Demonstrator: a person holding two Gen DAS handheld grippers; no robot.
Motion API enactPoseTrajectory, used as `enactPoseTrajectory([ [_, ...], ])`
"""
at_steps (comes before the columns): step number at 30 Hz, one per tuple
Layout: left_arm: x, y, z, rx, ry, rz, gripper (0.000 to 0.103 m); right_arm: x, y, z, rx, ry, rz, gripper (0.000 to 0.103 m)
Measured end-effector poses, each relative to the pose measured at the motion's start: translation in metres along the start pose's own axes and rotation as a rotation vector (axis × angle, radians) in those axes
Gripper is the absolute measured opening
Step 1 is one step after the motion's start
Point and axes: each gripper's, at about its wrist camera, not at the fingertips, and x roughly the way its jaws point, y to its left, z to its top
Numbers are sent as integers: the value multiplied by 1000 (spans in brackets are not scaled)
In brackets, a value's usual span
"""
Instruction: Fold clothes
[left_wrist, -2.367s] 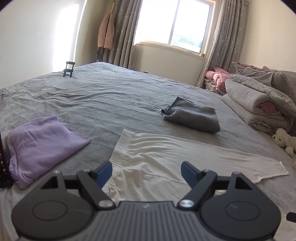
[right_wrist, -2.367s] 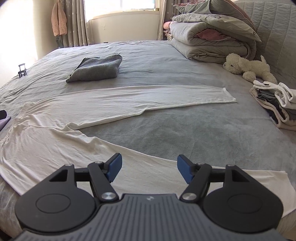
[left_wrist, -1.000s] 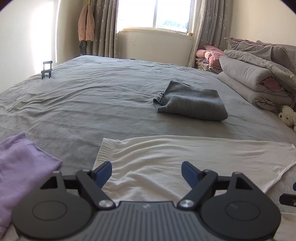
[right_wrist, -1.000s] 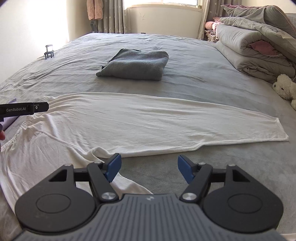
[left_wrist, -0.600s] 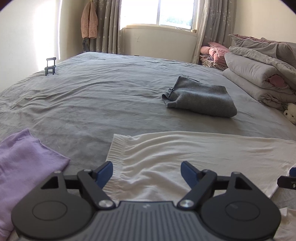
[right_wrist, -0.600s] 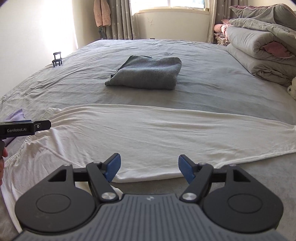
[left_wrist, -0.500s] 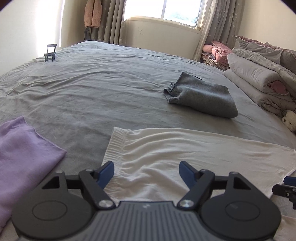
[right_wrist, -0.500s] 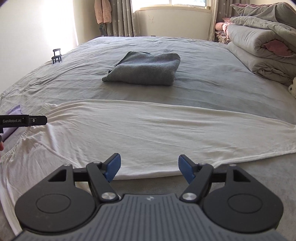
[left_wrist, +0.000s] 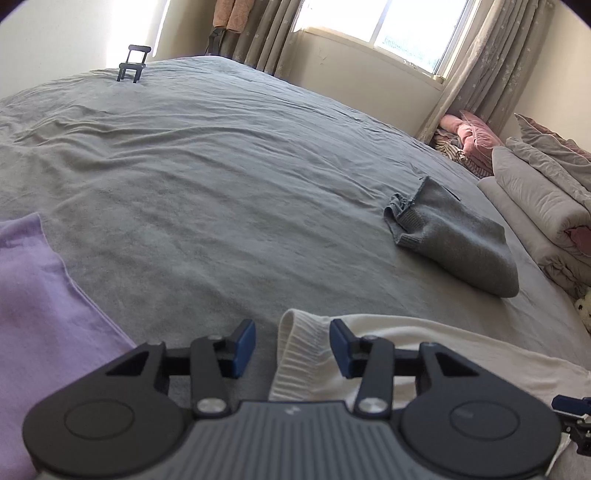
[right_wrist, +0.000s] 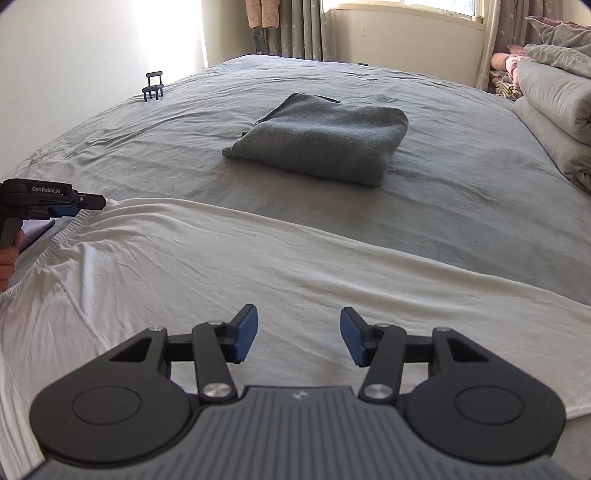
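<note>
White garment's ribbed hem lies between left gripper's open, empty fingers.

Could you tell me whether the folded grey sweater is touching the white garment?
Apart. The right wrist view shows bare bedsheet between the grey sweater and the white garment.

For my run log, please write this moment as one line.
left gripper: open, at white garment waistband | right gripper: open, over it | fold: not begun

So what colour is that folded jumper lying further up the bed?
Grey, the folded jumper, a darker grey than the bedsheet. It shows best in the right wrist view.
</note>
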Motion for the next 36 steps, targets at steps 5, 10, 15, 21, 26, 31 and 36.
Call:
enactPoseTrajectory([
  [5, 8, 4, 1, -5, -27, -60, 42, 28, 1, 23, -104, -17, -13, 54],
  [10, 12, 8, 1, -7, -22, -73, 25, 56, -4, 32, -153, 17, -69, 54],
  [15, 13, 8, 1, 3, -20, -72, 21, 63, -13, 24, -75, 17, -22, 32],
  [21, 0, 3, 1, 31, -41, -92, 16, 48, 16, 22, -110, 22, -101, 3],
  [26, -11, 0, 2, 53, -60, -112, 3, 11, 28, 21, -102, -25, -144, 2],
  [31, -23, -3, 2, 76, -78, -132, 3, -25, 41, 18, -128, -54, -185, 2],
  [36, -37, -4, 0, 96, -107, -154, 3, -52, 56, 10, -133, -91, -207, 2],
])
